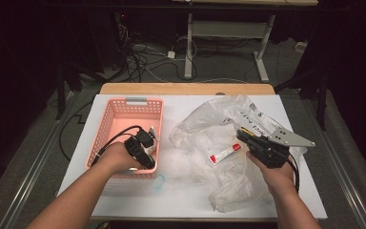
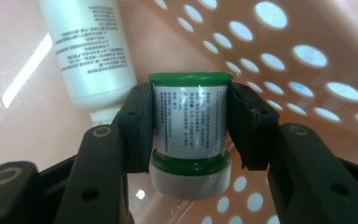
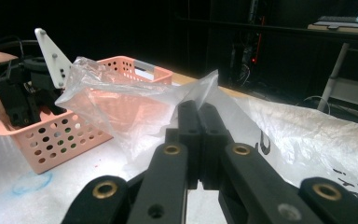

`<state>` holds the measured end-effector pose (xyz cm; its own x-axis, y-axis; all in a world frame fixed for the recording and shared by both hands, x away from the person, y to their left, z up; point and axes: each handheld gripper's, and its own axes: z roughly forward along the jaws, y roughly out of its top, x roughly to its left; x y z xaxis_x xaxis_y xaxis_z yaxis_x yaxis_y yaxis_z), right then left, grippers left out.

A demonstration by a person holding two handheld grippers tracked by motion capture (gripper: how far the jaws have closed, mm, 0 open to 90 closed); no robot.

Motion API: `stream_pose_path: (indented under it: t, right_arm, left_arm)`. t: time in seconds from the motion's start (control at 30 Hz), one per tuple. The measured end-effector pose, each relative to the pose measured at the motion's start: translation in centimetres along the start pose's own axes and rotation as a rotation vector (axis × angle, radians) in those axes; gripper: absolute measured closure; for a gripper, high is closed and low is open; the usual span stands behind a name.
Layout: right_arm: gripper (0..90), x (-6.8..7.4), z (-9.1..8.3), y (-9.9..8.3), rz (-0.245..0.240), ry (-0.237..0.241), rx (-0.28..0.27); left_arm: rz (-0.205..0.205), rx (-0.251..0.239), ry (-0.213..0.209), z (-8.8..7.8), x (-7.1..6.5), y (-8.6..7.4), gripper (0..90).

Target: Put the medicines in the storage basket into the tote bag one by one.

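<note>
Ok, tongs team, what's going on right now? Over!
Left tongs shut on green-capped jar, inside pink basket. Right tongs pinching plastic bag. White bottle lies beside the jar.

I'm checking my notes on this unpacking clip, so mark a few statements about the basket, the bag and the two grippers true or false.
1. The left gripper holds a green-capped jar inside the pink basket. True.
2. The basket holds nothing besides that jar. False: a white bottle lies in it as well.
3. The right gripper is shut on the clear plastic bag. True: a pinched fold of the bag rises from between its jaws.
4. The red and white tube is already in the basket. False: it lies at the bag on the table.
5. The basket's walls are solid. False: they are pierced with round holes.
</note>
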<state>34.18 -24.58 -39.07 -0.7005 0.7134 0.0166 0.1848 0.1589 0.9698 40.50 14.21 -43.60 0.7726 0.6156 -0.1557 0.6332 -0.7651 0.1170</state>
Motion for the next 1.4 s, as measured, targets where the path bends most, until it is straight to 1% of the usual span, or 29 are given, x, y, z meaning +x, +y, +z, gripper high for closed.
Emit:
stream_pose_path:
  t: [0.07, 0.17, 0.37, 0.43, 0.63, 0.83, 0.9, 0.97, 1.0, 1.03, 1.17, 1.23, 1.3, 1.4]
  right_arm:
    - [90.0, 0.0, 0.0, 0.0, 0.000, 0.000, -0.002]
    - [90.0, 0.0, -0.1, 0.1, -0.002, 0.000, -0.005]
    - [90.0, 0.0, -0.2, 0.1, 0.001, -0.003, -0.005]
    - [90.0, 0.0, -0.2, 0.1, 0.002, -0.003, -0.006]
    - [90.0, 0.0, -0.2, 0.1, 0.002, -0.003, -0.006]
    - [90.0, 0.0, -0.1, 0.1, 0.001, -0.001, -0.006]
    - [90.0, 0.0, -0.1, 0.1, -0.004, 0.001, -0.005]
    - [90.0, 0.0, 0.0, 0.0, -0.002, 0.001, -0.005]
    - [90.0, 0.0, 0.0, 0.0, -0.001, 0.001, -0.005]
    - [90.0, 0.0, -0.1, 0.1, -0.003, 0.003, -0.006]
    - [90.0, 0.0, -0.2, 0.1, 0.001, -0.001, -0.010]
    - [90.0, 0.0, -0.2, 0.1, -0.003, -0.001, -0.011]
    - [90.0, 0.0, -0.2, 0.1, -0.002, -0.001, -0.012]
    - [90.0, 0.1, -0.1, 0.1, 0.000, -0.001, -0.009]
  left_arm:
    - [0.004, 0.006, 0.008, 0.1, -0.1, 0.1, 52.6]
    - [0.007, 0.008, 0.008, 0.1, -0.1, 0.2, 53.0]
    - [0.008, -0.007, 0.025, -0.1, -0.2, 0.1, 53.5]
    - [0.006, -0.025, 0.023, -0.4, -0.3, -0.1, 53.6]
    - [0.008, -0.083, 0.044, -1.4, -0.6, -0.6, 53.7]
    - [-0.014, -0.141, 0.053, -2.3, -0.5, -1.2, 53.6]
    - [-0.026, -0.165, 0.053, -2.5, -0.5, -1.4, 53.7]
    - [-0.038, -0.200, 0.050, -2.8, -0.4, -1.8, 53.6]
    - [-0.042, -0.229, 0.049, -2.9, -0.4, -2.0, 53.6]
    - [-0.042, -0.247, 0.049, -3.0, -0.5, -2.2, 53.6]
    - [-0.073, -0.351, 0.040, -3.4, -0.6, -3.2, 53.6]
    - [-0.081, -0.378, 0.053, -3.5, -0.7, -3.6, 53.6]
    - [-0.078, -0.389, 0.083, -3.6, -0.9, -3.9, 53.6]
    - [-0.099, -0.448, 0.072, -3.8, -0.9, -4.5, 53.6]
